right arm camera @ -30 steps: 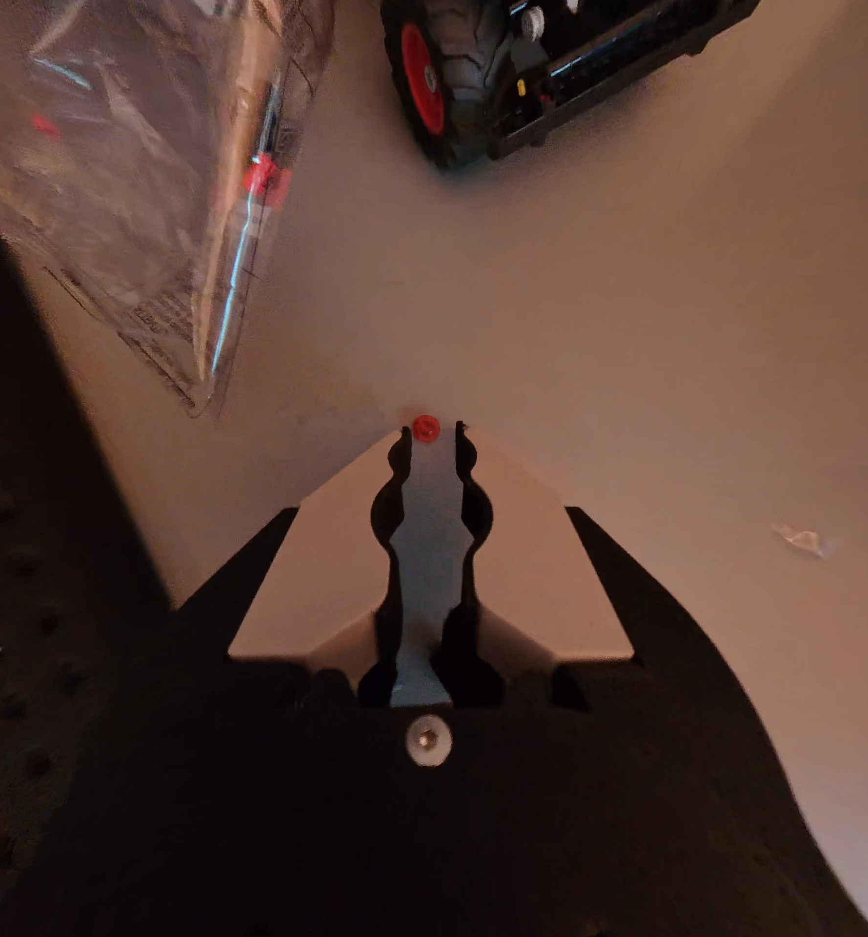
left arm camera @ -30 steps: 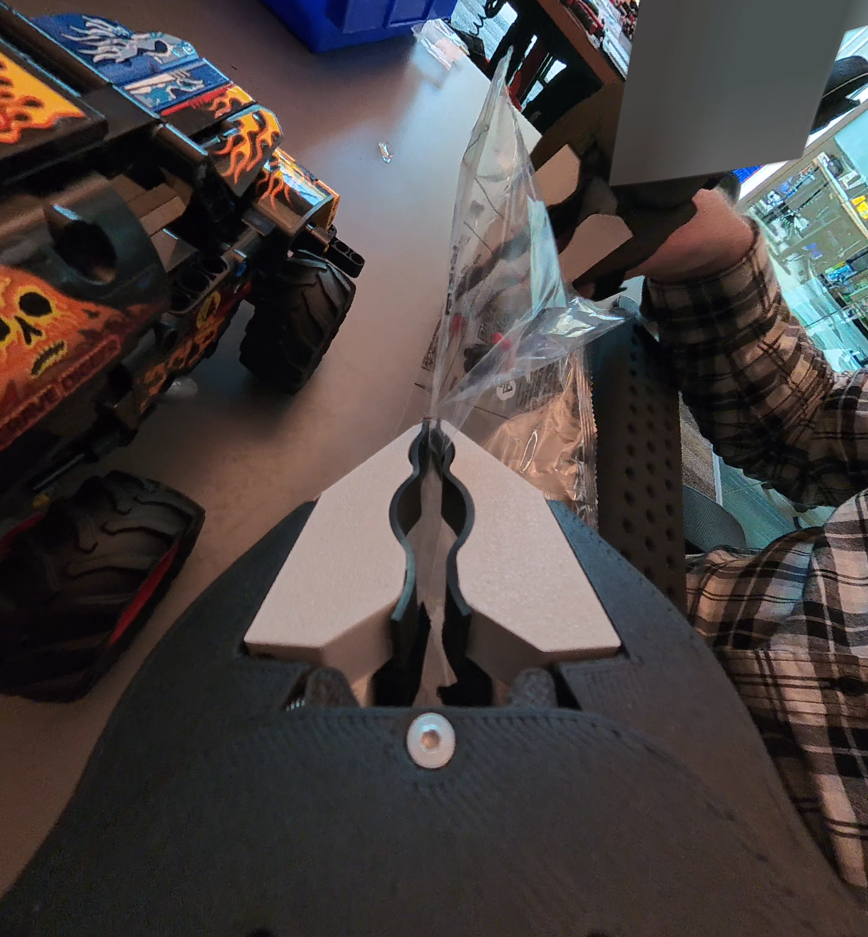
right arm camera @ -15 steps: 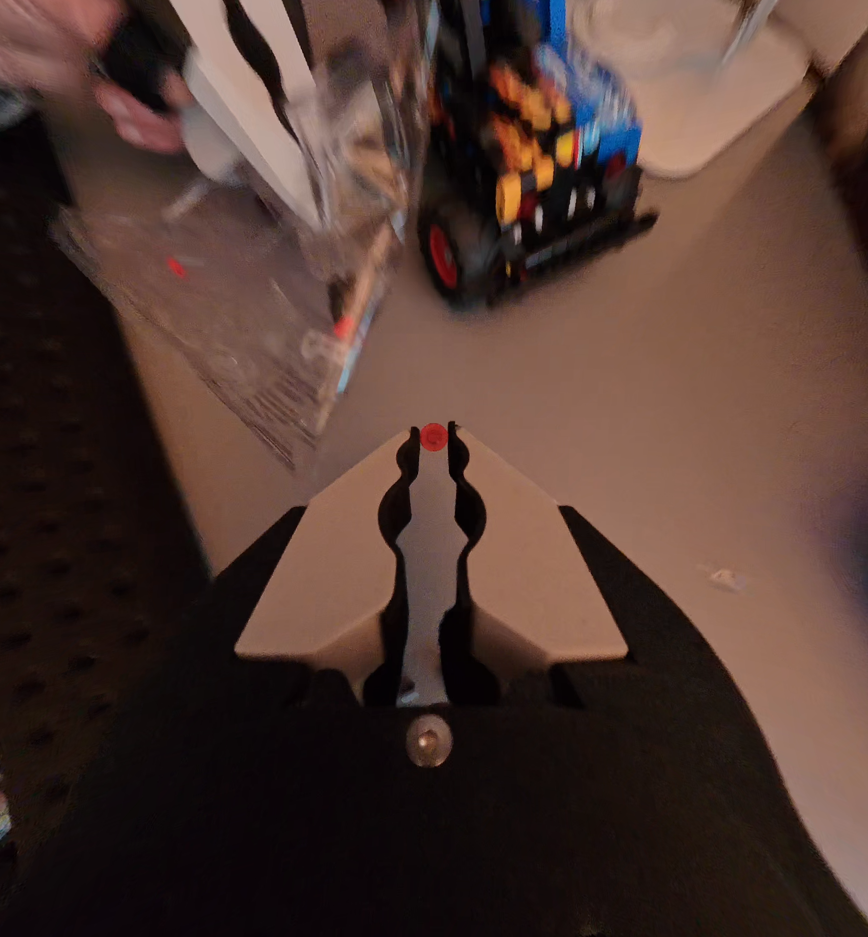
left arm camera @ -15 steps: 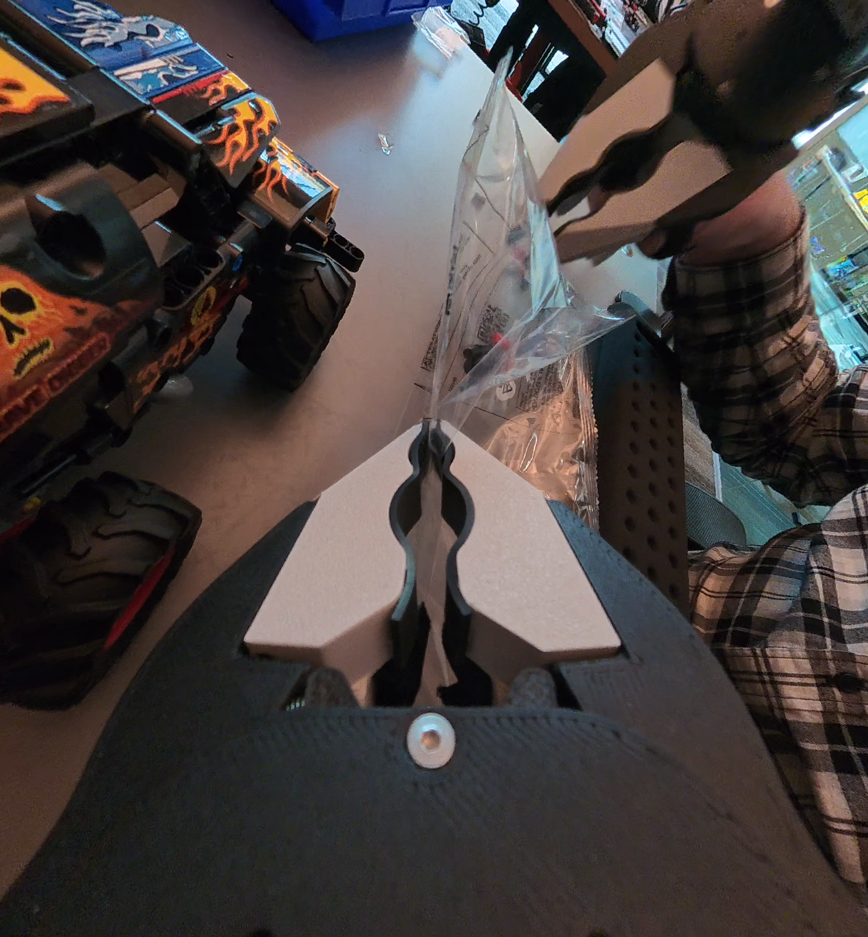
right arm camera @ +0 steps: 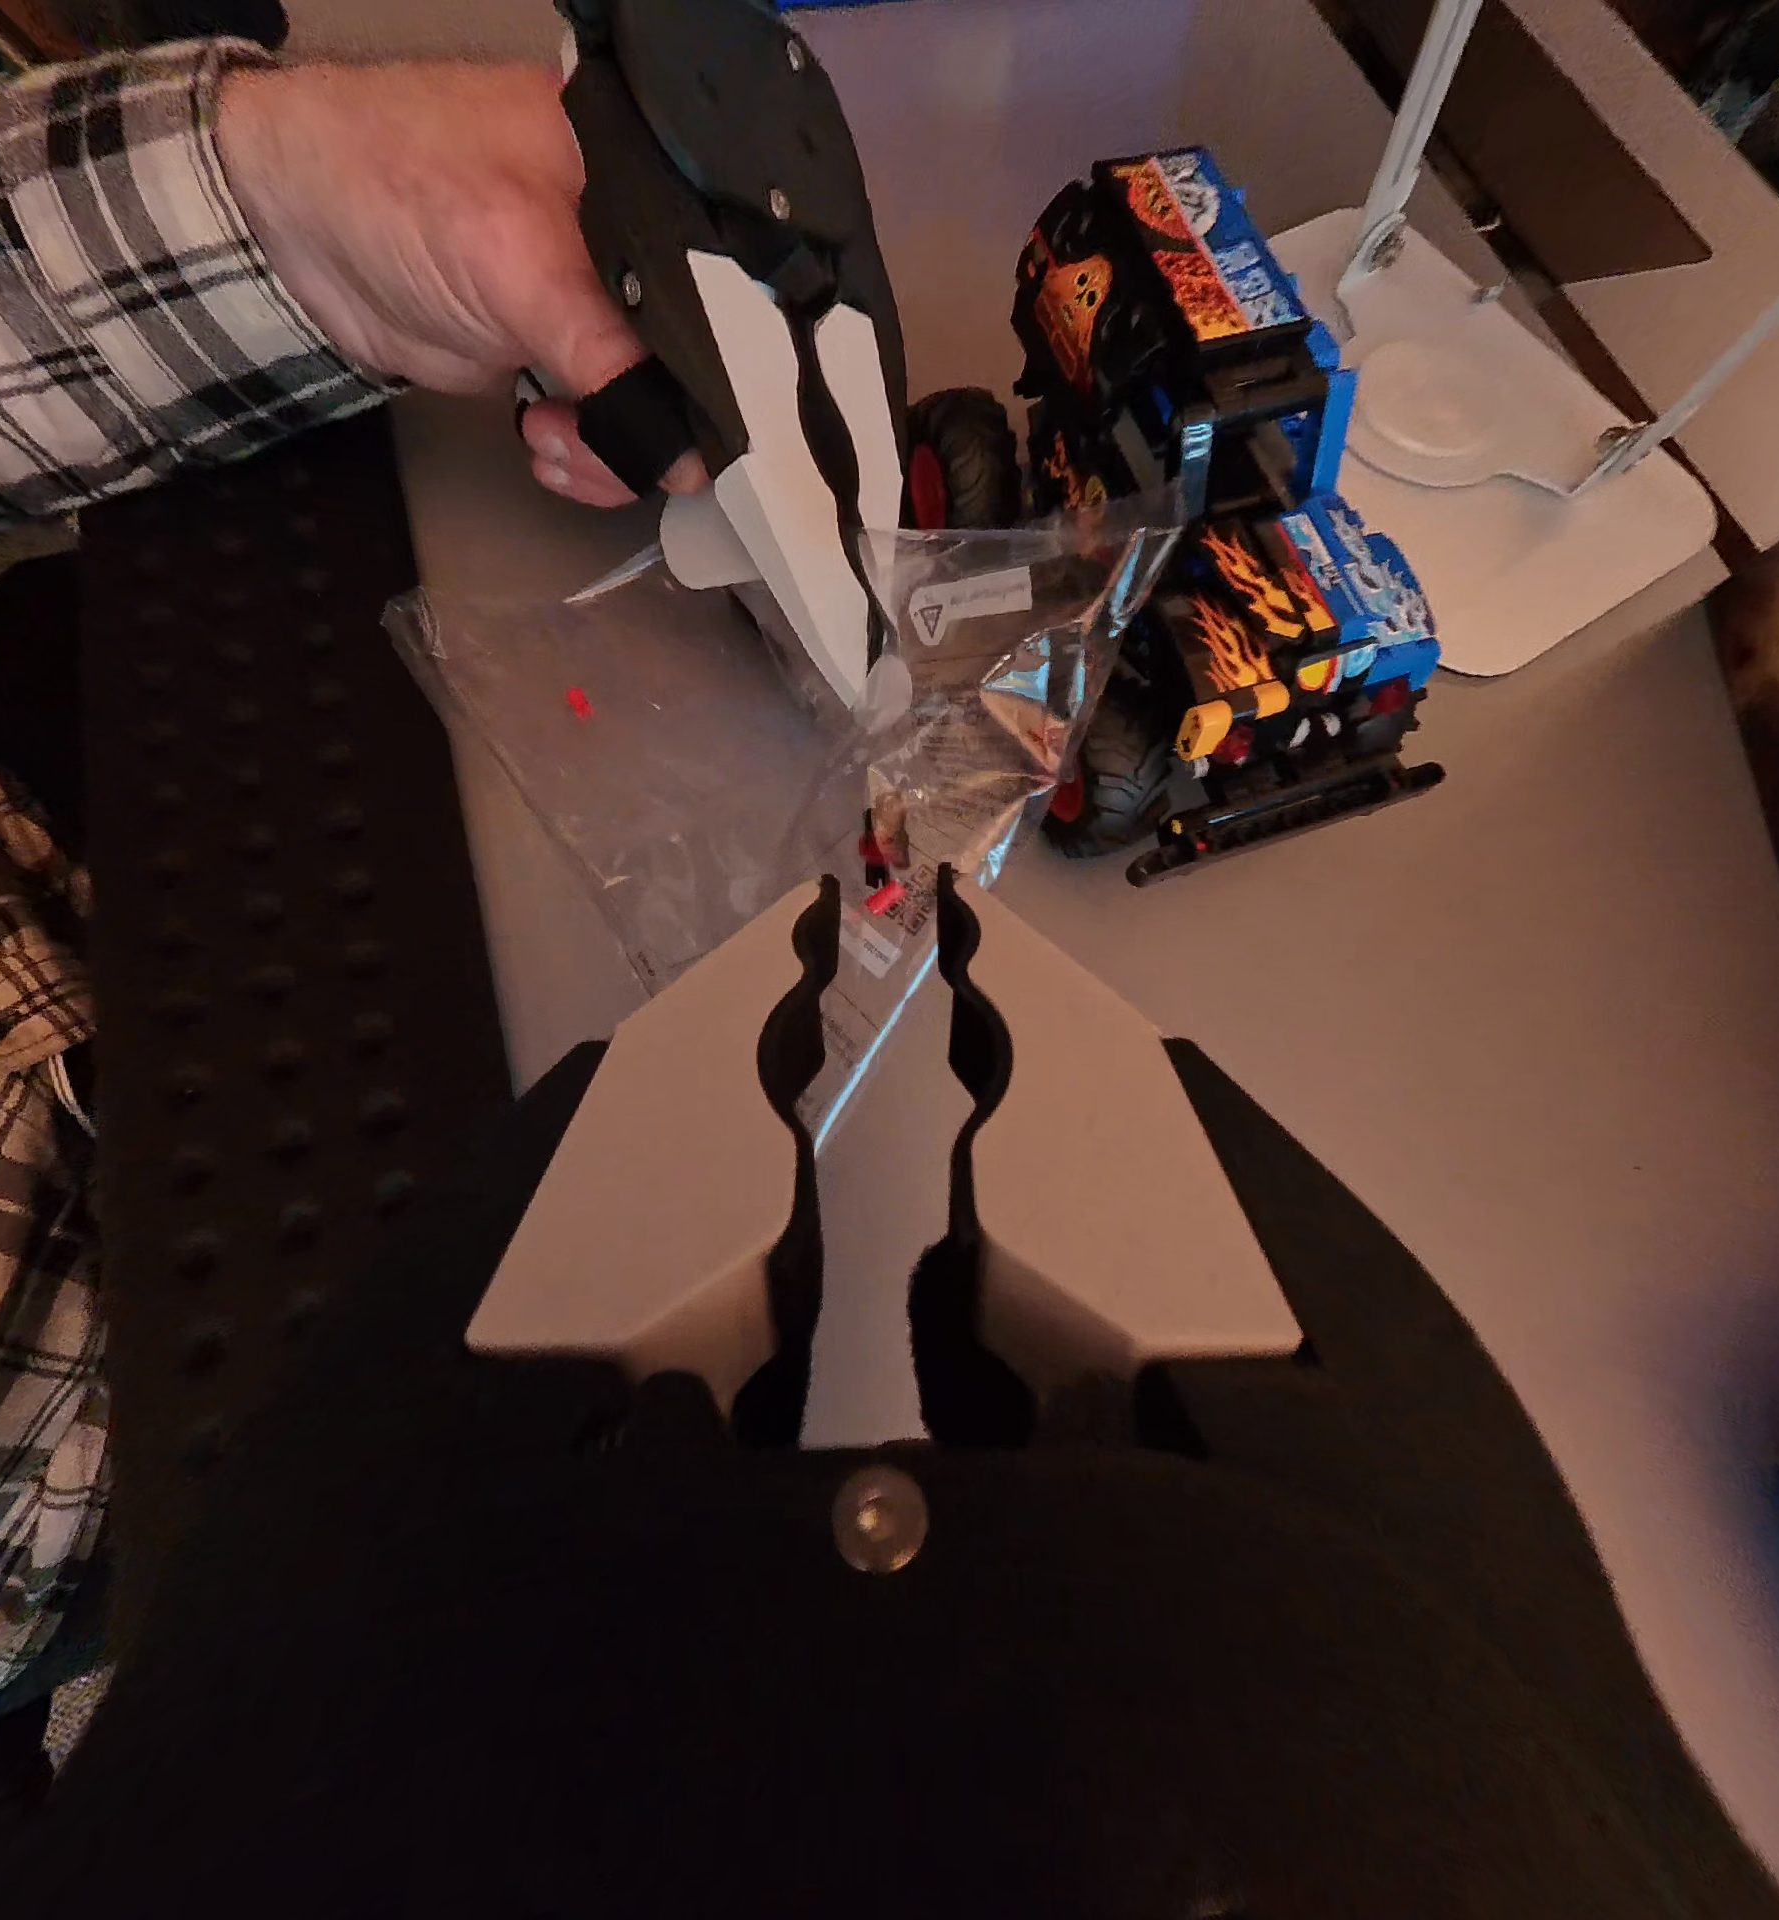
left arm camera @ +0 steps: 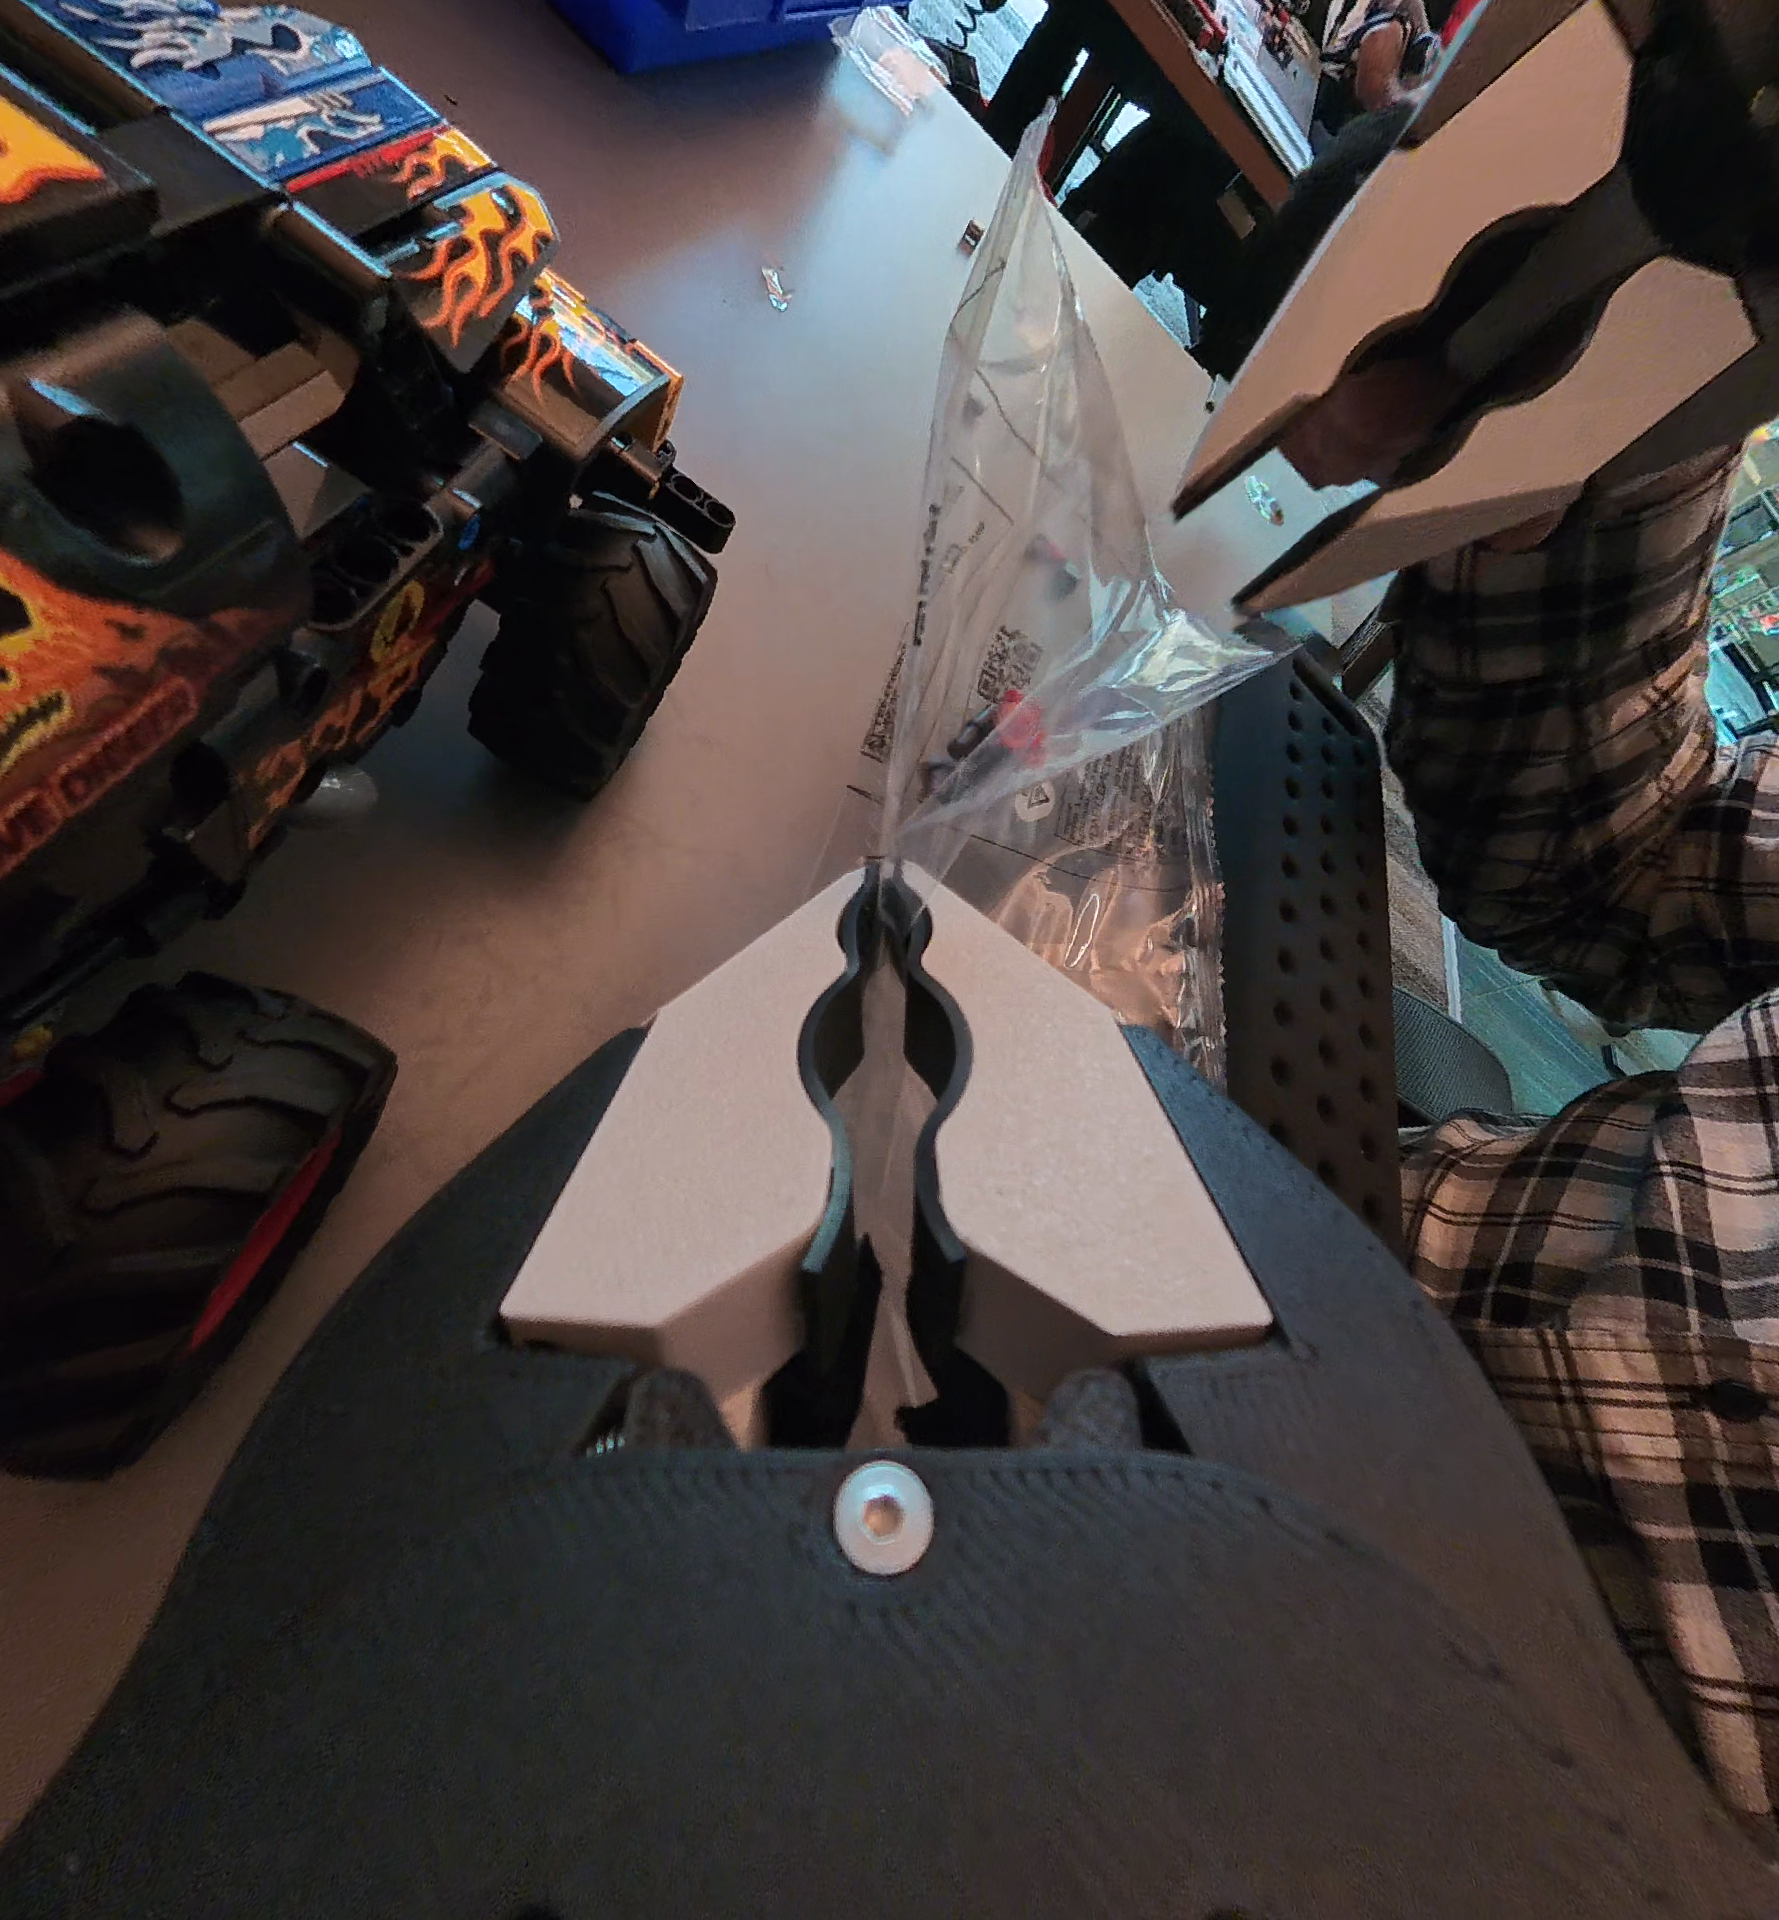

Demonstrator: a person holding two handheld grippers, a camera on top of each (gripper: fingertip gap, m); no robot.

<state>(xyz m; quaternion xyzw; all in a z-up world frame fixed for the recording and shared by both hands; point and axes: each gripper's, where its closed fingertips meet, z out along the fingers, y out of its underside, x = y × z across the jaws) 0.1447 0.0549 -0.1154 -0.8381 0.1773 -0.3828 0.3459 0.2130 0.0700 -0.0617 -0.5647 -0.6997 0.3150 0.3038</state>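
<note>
- Left gripper (left arm camera: 883, 883): fingers closed, pinching the clear plastic bag (left arm camera: 1010, 582) upright above the tabletop (left arm camera: 760, 436).
- Right gripper (right arm camera: 883, 883): fingers parted, empty, just beside the bag.
- Toy monster truck (left arm camera: 241, 499): far left, on the tabletop.

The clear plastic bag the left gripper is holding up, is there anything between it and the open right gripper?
Nothing visible does. The left gripper is shut on a corner of the clear plastic bag, and the right gripper hangs open right beside the bag's flared corner, with only air between. The toy monster truck stands off on the bag's far side.
</note>
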